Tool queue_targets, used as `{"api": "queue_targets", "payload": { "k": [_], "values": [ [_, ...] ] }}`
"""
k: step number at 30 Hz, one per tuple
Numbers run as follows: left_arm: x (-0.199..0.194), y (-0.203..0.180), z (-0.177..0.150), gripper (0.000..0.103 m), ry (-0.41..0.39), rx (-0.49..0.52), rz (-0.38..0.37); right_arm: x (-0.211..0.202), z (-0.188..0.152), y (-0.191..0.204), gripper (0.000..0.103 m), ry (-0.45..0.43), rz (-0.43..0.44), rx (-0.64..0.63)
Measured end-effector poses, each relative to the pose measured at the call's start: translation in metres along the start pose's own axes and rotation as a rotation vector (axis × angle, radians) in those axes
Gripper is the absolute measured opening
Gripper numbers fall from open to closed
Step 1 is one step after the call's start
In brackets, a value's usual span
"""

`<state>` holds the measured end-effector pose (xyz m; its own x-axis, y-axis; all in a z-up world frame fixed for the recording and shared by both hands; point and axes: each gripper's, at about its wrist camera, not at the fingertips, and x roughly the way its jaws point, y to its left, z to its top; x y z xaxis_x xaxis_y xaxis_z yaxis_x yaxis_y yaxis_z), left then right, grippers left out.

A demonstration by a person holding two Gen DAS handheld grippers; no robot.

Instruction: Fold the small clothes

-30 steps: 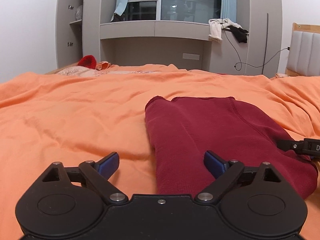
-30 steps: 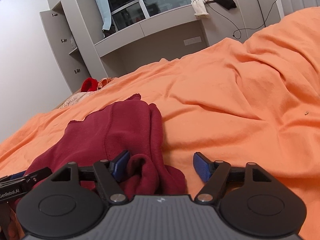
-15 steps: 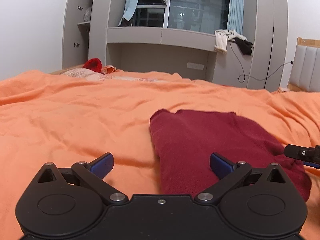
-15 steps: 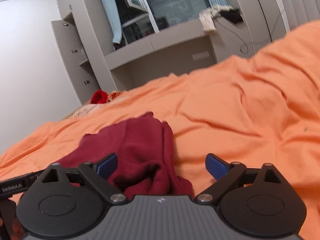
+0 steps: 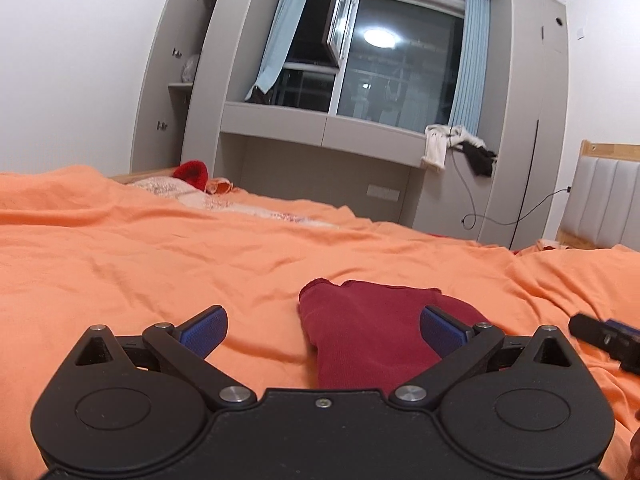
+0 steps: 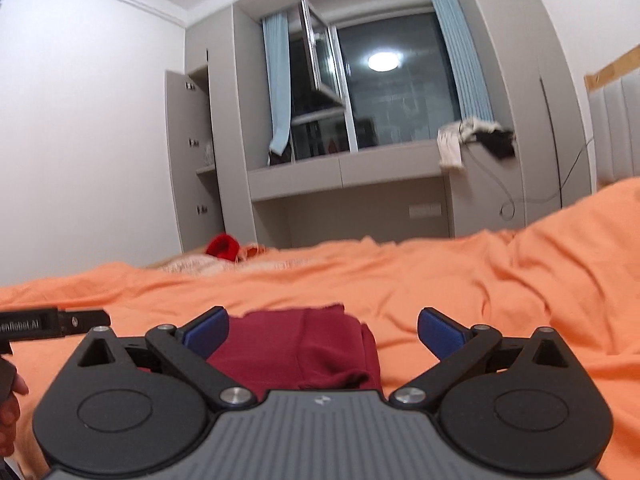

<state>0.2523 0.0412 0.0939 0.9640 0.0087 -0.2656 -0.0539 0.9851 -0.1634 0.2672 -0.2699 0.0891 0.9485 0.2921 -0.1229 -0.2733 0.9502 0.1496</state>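
Note:
A dark red knit garment lies folded on the orange bedspread. It also shows in the right wrist view, with a bunched edge on its right side. My left gripper is open and empty, raised above the garment's near end. My right gripper is open and empty, also raised over the garment. The right gripper's tip shows at the right edge of the left wrist view. The left gripper's tip shows at the left edge of the right wrist view.
A red item and patterned pale clothes lie at the bed's far side. A grey wall unit with a window stands behind, clothes draped on its ledge. A padded headboard is at right.
Both grippers have lifted and tilted upward away from the garment, so more of the room shows. The garment stays lying on the bed.

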Motion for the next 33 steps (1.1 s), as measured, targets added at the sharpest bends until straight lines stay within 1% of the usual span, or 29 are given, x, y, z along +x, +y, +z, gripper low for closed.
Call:
{"api": "queue_targets", "payload": {
  "k": [6, 11, 17, 21, 27, 33],
  "values": [
    [-0.043, -0.002, -0.018, 0.102, -0.066, 0.046, 0.001, -0.045, -0.004, 0.012, 0.103, -0.074, -0.008, 0.002],
    [-0.073, -0.002, -0.038, 0.102, -0.076, 0.075, 0.009, -0.081, -0.017, 0.025, 0.103, -0.097, -0.024, -0.045],
    [-0.11, -0.003, -0.062, 0.102, -0.081, 0.097, -0.007, -0.116, -0.036, 0.039, 0.103, -0.067, -0.033, -0.068],
    [-0.126, -0.001, -0.073, 0.102, -0.056, 0.102, -0.021, -0.135, -0.045, 0.046, 0.103, -0.061, -0.052, -0.078],
    [-0.139, -0.001, -0.086, 0.102, -0.016, 0.108, -0.031, -0.157, -0.058, 0.051, 0.103, -0.038, -0.081, -0.084],
    [-0.142, 0.0, -0.091, 0.102, -0.007, 0.112, -0.031, -0.162, -0.064, 0.051, 0.103, -0.02, -0.111, -0.096]
  ]
}}
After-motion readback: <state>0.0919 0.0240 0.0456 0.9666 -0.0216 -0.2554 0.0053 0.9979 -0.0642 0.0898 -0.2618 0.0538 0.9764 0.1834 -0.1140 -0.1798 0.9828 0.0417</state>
